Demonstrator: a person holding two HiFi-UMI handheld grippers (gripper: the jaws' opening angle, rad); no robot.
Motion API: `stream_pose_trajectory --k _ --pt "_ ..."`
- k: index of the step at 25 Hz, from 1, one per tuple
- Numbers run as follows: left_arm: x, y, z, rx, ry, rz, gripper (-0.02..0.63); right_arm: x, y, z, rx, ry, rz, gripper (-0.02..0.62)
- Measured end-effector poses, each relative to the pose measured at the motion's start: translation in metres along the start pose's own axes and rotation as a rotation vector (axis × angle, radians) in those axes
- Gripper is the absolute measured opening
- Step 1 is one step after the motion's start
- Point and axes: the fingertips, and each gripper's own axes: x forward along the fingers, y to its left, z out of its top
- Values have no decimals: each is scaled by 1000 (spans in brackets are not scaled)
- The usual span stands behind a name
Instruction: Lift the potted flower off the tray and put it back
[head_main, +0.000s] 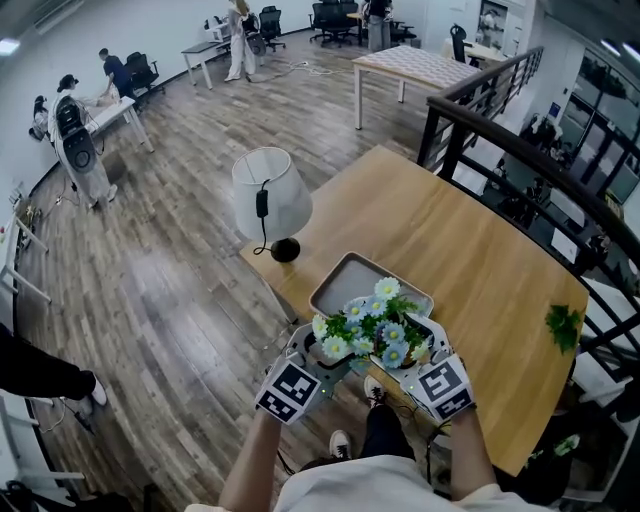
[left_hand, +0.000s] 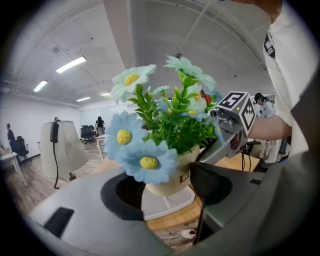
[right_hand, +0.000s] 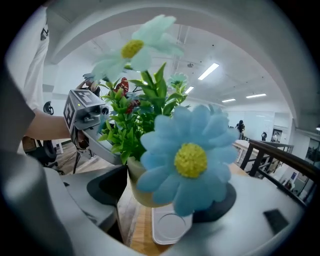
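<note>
The potted flower (head_main: 372, 326), a cream pot with pale blue and white daisies and green leaves, hangs just above the near end of the white tray (head_main: 345, 278). My left gripper (head_main: 312, 350) presses the pot (left_hand: 172, 181) from its left side, my right gripper (head_main: 424, 346) from its right. In the right gripper view the pot (right_hand: 137, 192) sits between the dark pads, and the bare tray (right_hand: 170, 227) with a round mark lies below it. The left gripper view shows the tray (left_hand: 167, 202) under the pot and the right gripper (left_hand: 235, 116) beyond the flowers.
The tray lies near the front left edge of a wooden table (head_main: 480, 250). A white-shaded lamp (head_main: 270, 200) stands at the table's left corner. A green sprig (head_main: 563, 326) lies at the right edge, beside a black railing (head_main: 520, 140). Wooden floor lies to the left.
</note>
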Motion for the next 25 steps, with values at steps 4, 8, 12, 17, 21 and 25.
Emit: stream_pose_trajectory --k 4,8,12,17,21,25 --pt "23 25 -10 -12 18 -6 305 27 -22 -6 -1 -1 9 410" --pt "39 48 -23 -34 45 -9 305 54 -35 -10 13 11 29 410" --pt "60 74 -40 -32 69 -13 305 86 -52 -21 20 29 41 410" --pt "86 91 -63 -44 113 -32 307 114 -67 -41 60 62 53 410" --pt "106 102 -84 -73 150 -34 305 135 -79 -60 77 93 70 410" --pt "122 115 -105 -95 178 -36 305 159 -86 -79 91 108 87 410"
